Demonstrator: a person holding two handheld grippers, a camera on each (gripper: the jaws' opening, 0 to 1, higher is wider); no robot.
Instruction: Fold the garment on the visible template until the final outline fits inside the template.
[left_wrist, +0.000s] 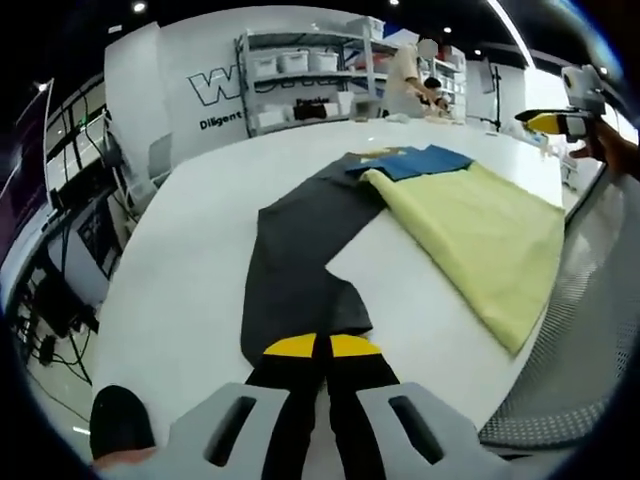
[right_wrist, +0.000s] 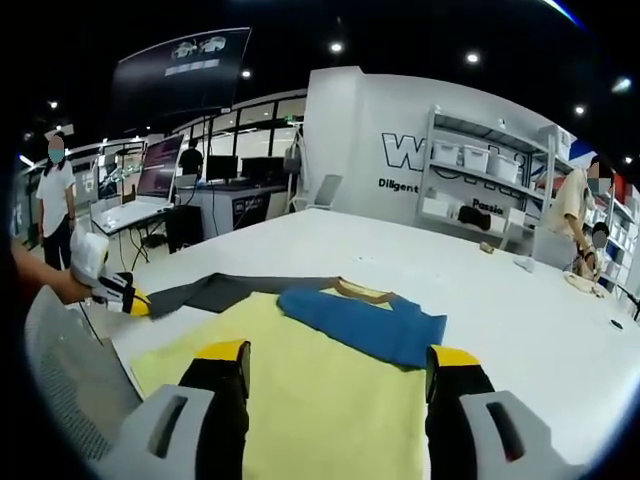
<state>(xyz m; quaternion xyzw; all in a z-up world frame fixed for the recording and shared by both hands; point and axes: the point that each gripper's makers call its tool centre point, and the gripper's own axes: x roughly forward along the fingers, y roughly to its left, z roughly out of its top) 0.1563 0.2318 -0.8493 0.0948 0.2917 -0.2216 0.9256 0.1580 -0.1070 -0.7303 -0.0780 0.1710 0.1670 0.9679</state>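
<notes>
- The garment (left_wrist: 300, 270) is a long-sleeved top of soft matte knit, lying flat on the white table (left_wrist: 180, 280). Its body is pale yellow, with one dark grey sleeve, a blue panel at the shoulder and a mustard neckband.
- In the left gripper view the grey sleeve (left_wrist: 295, 275) stretches out as a long strip. Its cuff end is at the left tongs (left_wrist: 322, 348) and its shoulder end lies towards the far side of the table. The long axis of the sleeve runs away from the camera.
- The yellow body (left_wrist: 480, 240) is a broad, smooth rectangle. It lies beside the sleeve and reaches towards the table edge next to a grey mesh chair back (left_wrist: 575, 350).
- The left tongs have yellow tips and are closed together, with the sleeve cuff pinched between them.
- In the right gripper view the right tongs (right_wrist: 340, 362) are spread wide apart over the yellow body and hold nothing. The blue panel (right_wrist: 365, 320) and the neckband (right_wrist: 362, 290) lie just past them.
- The left tongs (right_wrist: 128, 298) come in at the near table edge, on the grey sleeve end.
- Shelving with white bins (right_wrist: 480, 180) stands behind the table.
</notes>
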